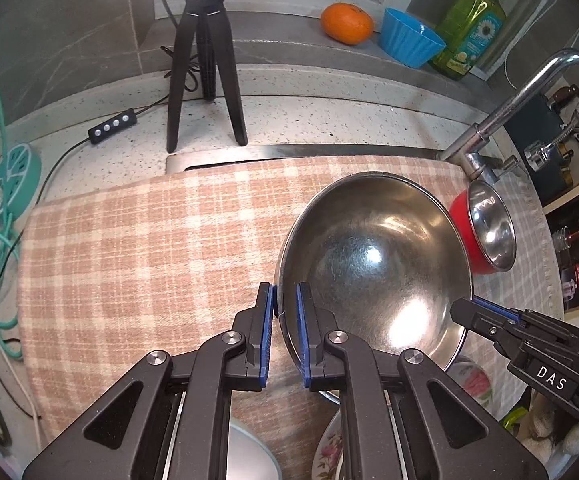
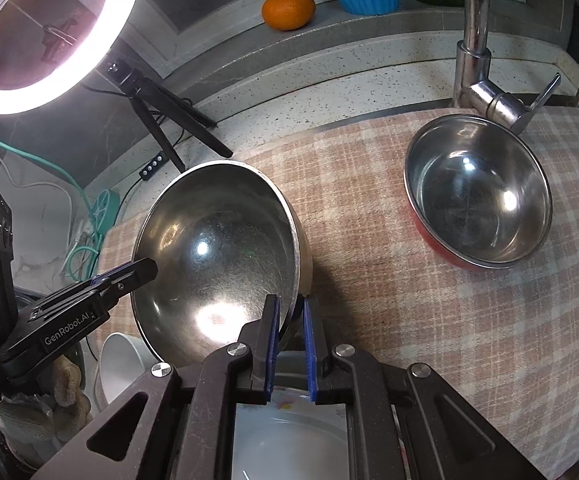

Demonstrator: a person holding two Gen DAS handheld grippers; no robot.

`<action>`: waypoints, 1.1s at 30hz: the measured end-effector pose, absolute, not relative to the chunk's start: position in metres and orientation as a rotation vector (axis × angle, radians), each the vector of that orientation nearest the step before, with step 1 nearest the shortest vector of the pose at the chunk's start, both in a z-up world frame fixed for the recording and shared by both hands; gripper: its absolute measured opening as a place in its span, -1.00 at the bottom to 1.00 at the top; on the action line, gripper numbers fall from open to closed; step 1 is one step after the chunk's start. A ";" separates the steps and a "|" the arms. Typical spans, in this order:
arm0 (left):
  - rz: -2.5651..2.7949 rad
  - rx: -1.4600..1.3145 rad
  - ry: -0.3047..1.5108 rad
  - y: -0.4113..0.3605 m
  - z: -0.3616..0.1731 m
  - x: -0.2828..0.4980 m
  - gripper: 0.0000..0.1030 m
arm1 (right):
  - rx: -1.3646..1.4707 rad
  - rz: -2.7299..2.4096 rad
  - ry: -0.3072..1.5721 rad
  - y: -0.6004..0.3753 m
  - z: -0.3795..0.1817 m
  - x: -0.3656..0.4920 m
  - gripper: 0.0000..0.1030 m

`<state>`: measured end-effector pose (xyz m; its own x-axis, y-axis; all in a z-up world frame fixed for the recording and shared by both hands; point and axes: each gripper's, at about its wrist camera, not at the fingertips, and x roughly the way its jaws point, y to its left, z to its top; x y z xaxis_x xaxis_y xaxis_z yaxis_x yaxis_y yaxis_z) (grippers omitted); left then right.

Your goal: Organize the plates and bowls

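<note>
Both grippers pinch the rim of one large steel bowl (image 1: 373, 264). The left gripper (image 1: 285, 320) has its blue pads nearly closed on the rim at the bowl's 9 o'clock edge in its own view, and the right gripper (image 2: 291, 332) is clamped the same way on the opposite edge, seen at 5 o'clock of the bowl in the right wrist view. The bowl hangs tilted above the checked cloth (image 1: 149, 240) that covers the counter, its hollow facing the cameras.

A smaller steel bowl with a red outside (image 2: 477, 196) sits upright on the cloth at 2 o'clock, just under the faucet (image 2: 475, 32). Beneath the grippers, at 6 o'clock, a flowered plate (image 1: 329, 448) and other white dishes show partly.

The step in hand looks like carrying the big bowl to its place. To do it well, keep both pinches firm and level the bowl before lowering. Move the two hands together, since a thin, slick rim can slip from narrow pads. Steer clear of the faucet, and set the base flat before letting go.
</note>
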<state>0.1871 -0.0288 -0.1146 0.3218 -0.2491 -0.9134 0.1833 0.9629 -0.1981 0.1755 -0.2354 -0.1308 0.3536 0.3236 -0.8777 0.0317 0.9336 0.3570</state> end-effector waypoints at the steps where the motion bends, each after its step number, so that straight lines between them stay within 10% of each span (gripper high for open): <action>1: -0.285 -0.058 1.211 -0.030 -0.115 0.188 -0.81 | 0.338 0.191 1.200 -0.236 -0.130 0.175 -0.79; 33: -0.282 -0.059 1.230 -0.028 -0.125 0.194 -0.81 | 0.299 0.194 1.213 -0.232 -0.135 0.187 -0.74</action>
